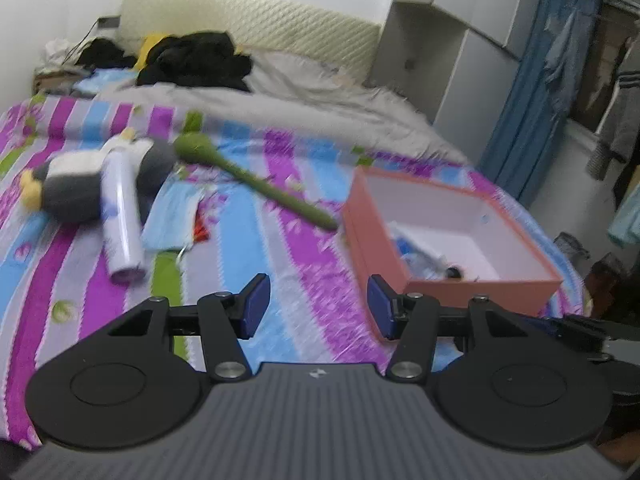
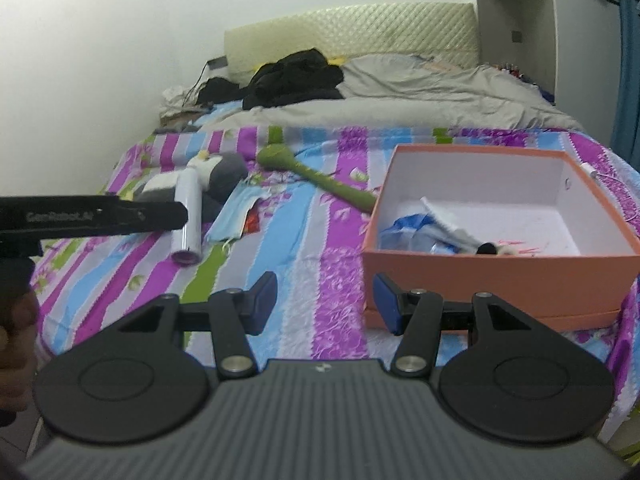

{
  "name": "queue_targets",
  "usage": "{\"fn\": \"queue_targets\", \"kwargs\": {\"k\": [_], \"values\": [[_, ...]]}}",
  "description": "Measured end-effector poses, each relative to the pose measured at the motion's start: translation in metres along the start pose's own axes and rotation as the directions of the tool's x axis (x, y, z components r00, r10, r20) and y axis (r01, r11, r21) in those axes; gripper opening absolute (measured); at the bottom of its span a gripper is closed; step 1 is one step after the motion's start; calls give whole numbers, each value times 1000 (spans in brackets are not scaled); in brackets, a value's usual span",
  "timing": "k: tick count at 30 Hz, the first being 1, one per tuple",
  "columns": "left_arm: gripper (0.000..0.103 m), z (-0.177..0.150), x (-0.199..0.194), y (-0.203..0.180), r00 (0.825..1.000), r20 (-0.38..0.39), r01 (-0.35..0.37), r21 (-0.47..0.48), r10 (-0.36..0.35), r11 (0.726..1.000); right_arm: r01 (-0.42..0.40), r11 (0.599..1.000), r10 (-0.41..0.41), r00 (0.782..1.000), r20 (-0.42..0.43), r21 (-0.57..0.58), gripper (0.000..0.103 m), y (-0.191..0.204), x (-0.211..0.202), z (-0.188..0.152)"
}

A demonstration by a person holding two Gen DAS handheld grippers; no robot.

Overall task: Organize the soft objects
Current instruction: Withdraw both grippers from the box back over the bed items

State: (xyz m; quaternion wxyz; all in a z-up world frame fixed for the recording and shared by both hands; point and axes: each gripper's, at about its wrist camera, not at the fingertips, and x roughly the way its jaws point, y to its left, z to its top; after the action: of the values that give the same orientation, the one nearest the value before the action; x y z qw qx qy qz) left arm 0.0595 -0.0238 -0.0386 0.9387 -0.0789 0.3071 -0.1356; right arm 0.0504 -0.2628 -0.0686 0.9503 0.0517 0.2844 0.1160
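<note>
both grippers hang over the near end of the bed, and neither one holds anything. the left gripper has its jaws standing apart with only the striped bedspread showing between the blue pads. the right gripper is the same, jaws parted and empty, with its right pad just in front of the orange box's near corner.

the soft things lie spread on the bedspread. a grey and white plush toy with yellow bits lies on its side toward the left of the bed. a white cylinder, a can or tube by the look of it, lies across the toy with its purple end pointing toward the foot of the bed. just beside it is a crumpled light blue cloth with something small and red at its edge. a long green soft toy with a round head stretches at a slant from near the plush toy to the left wall of the orange box, its thin end at or just touching that wall.

the box sits open on the right side of the bed, white inside, with a blue and white wrapper and a few small bits in its near left corner. further up the bed there is a grey duvet and a heap of black clothes by the quilted headboard.
</note>
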Motion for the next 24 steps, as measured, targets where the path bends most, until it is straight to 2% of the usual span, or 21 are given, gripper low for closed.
{"fn": "queue_targets", "kwargs": {"k": [11,16,24], "values": [[60,-13,29,37,998,-33,-51,-54,50,997,-70,997,67,993,-92,-24,56,22,35,-12],[60,-11,51,49,997,-44,-67,-65,64,996,-90,995,86,990,-109,-39,56,29,54,-10],[60,3,88,77,990,-33,-141,-62,139,988,-110,994,106,985,-135,-25,56,30,92,-4]]}}
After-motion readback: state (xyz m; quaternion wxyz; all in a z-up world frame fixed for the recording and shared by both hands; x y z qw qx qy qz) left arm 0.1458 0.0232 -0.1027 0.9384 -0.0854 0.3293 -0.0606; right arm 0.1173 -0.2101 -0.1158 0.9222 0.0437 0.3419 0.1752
